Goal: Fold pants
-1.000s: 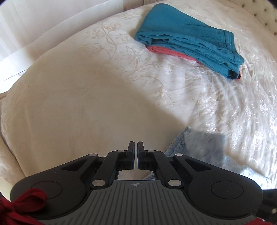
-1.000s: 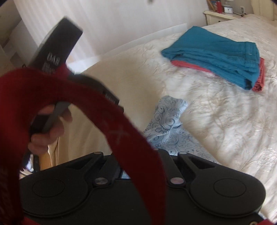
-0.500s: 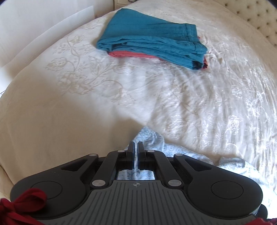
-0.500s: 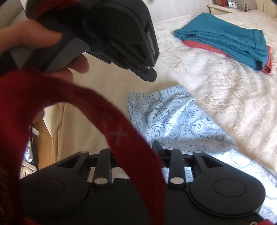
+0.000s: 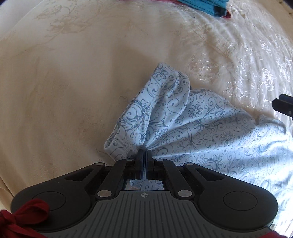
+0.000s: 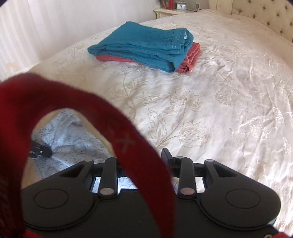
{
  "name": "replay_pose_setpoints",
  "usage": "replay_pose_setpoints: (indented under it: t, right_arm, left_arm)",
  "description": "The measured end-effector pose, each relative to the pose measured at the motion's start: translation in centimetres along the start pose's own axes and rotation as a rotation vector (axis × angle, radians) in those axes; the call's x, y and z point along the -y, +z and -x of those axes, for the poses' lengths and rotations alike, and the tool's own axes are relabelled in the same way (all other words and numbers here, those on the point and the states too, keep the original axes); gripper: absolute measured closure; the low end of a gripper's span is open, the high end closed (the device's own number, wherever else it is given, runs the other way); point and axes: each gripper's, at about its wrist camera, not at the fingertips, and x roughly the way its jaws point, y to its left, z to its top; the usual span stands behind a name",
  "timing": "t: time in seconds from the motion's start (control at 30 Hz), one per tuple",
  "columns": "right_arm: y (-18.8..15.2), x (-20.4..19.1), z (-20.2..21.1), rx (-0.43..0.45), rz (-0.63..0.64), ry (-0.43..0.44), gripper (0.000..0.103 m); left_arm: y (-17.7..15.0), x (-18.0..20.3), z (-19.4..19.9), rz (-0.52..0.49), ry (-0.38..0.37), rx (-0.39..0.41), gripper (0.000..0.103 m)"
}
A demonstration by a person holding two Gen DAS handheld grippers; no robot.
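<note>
Light blue floral pants point(image 5: 192, 117) lie bunched on the cream bedspread point(image 5: 64, 82). My left gripper point(image 5: 144, 152) points down at them and is shut on a gathered fold near their left edge. In the right wrist view the pants point(image 6: 73, 135) show at the lower left, with the left gripper's tip point(image 6: 41, 150) on them. My right gripper point(image 6: 142, 155) is open over bare bedspread to the right of the pants, with nothing seen between its fingers. A red strap point(image 6: 109, 128) hides its left finger. Its tip shows in the left wrist view as the right gripper point(image 5: 283, 106).
A folded teal garment point(image 6: 146, 45) lies on a folded red one point(image 6: 190, 58) farther up the bed; the teal garment's edge point(image 5: 207, 5) also shows in the left wrist view. A tufted headboard point(image 6: 274, 18) and a nightstand point(image 6: 174, 9) stand at the far end, and a white curtain point(image 6: 36, 27) hangs at the left.
My left gripper has come down to the bed, still shut on the floral pants, which now spread on the cover. My right gripper has opened and swung right, away from them.
</note>
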Motion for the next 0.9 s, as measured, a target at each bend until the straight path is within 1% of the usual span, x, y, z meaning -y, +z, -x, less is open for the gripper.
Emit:
replay_pose_setpoints:
  t: [0.1, 0.13, 0.17, 0.27, 0.37, 0.43, 0.57, 0.6, 0.67, 0.7, 0.73, 0.8, 0.87, 0.9]
  right_arm:
    - [0.0, -0.4, -2.5, -0.074, 0.023, 0.033, 0.059]
    - [-0.5, -0.3, -3.0, -0.102, 0.035, 0.038, 0.059]
    - [-0.9, -1.1, -3.6, -0.126, 0.049, 0.037, 0.059]
    - [-2.2, -1.8, -3.8, -0.159, 0.063, 0.046, 0.059]
    - [-2.9, -1.7, -3.3, -0.162, 0.042, 0.053, 0.061]
    - [-2.9, -1.7, -3.2, -0.163, 0.022, 0.054, 0.068]
    - [-3.5, -1.7, -2.6, -0.159, 0.016, 0.071, 0.08]
    - [-3.6, -1.7, -2.4, -0.158, 0.015, 0.086, 0.088]
    - [-3.6, -1.6, -1.4, -0.143, 0.002, 0.119, 0.091]
    - [-3.3, -1.3, -1.1, -0.114, -0.006, 0.109, 0.091]
    - [-3.0, -0.7, -0.1, -0.067, -0.027, 0.07, 0.091]
    - [-1.8, 1.2, -0.2, -0.018, -0.107, 0.017, 0.092]
    - [-1.0, 2.7, -1.7, -0.035, -0.159, 0.009, 0.092]
    - [-0.9, 3.0, -2.6, -0.048, -0.157, -0.003, 0.092]
  left_arm:
    - [-0.1, -0.2, 0.0, 0.011, -0.003, -0.002, 0.1]
    - [-0.1, -0.4, -0.1, 0.021, -0.007, -0.004, 0.1]
    - [0.0, -0.6, -0.2, 0.031, -0.012, -0.006, 0.1]
    - [0.2, -1.1, -0.5, 0.047, -0.024, -0.016, 0.1]
    - [0.5, -1.6, -0.8, 0.044, -0.029, -0.023, 0.1]
    - [0.6, -1.7, -0.8, 0.043, -0.03, -0.026, 0.1]
    - [0.6, -1.7, -0.9, 0.053, -0.035, -0.027, 0.1]
    - [0.6, -1.7, -0.9, 0.053, -0.036, -0.026, 0.1]
    - [0.7, -1.7, -0.7, 0.048, -0.038, -0.024, 0.1]
    - [0.7, -1.7, -0.7, 0.046, -0.04, -0.022, 0.1]
    - [0.6, -1.7, -0.6, 0.044, -0.043, -0.02, 0.1]
    - [0.4, -1.8, -0.6, 0.043, -0.047, -0.015, 0.1]
    - [0.3, -1.8, -0.6, 0.042, -0.049, -0.012, 0.1]
    - [0.3, -1.8, -0.5, 0.043, -0.051, -0.011, 0.1]
